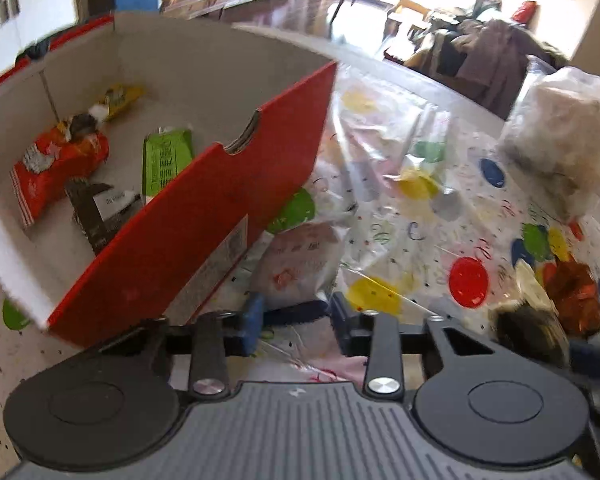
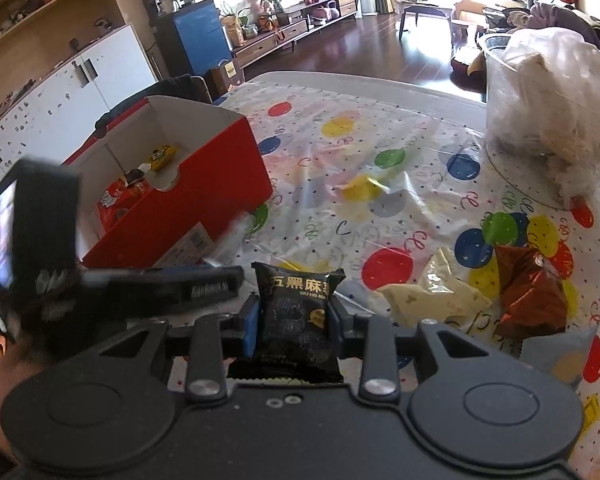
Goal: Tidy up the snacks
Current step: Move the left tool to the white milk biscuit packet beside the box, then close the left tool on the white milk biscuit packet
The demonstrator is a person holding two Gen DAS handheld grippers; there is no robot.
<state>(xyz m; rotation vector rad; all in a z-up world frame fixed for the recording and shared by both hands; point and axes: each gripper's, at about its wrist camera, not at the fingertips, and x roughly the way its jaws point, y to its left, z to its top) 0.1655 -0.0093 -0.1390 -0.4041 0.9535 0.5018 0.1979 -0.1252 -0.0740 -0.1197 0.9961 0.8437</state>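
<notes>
A red box point(image 1: 188, 240) with a white inside holds an orange packet point(image 1: 56, 164), a green one point(image 1: 166, 156), a yellow one point(image 1: 120, 98) and a dark one point(image 1: 96, 212). My left gripper point(image 1: 296, 316) hovers just right of the box's near corner. A pale packet with pink print point(image 1: 300, 264) sits between its blue pads, which seem to press on it. My right gripper point(image 2: 294, 320) is shut on a black packet with gold characters point(image 2: 296, 292), low over the table near the box point(image 2: 204, 192). The left gripper shows blurred at the left of the right wrist view.
On the dotted tablecloth point(image 2: 340, 152) to the right lie a cream packet point(image 2: 432, 300), a brown packet point(image 2: 528, 292) and a pale grey-blue one point(image 2: 560, 352). A big clear bag of white stuff point(image 2: 548, 120) stands at the far right. Crumpled clear plastic point(image 2: 400, 192) lies mid-table.
</notes>
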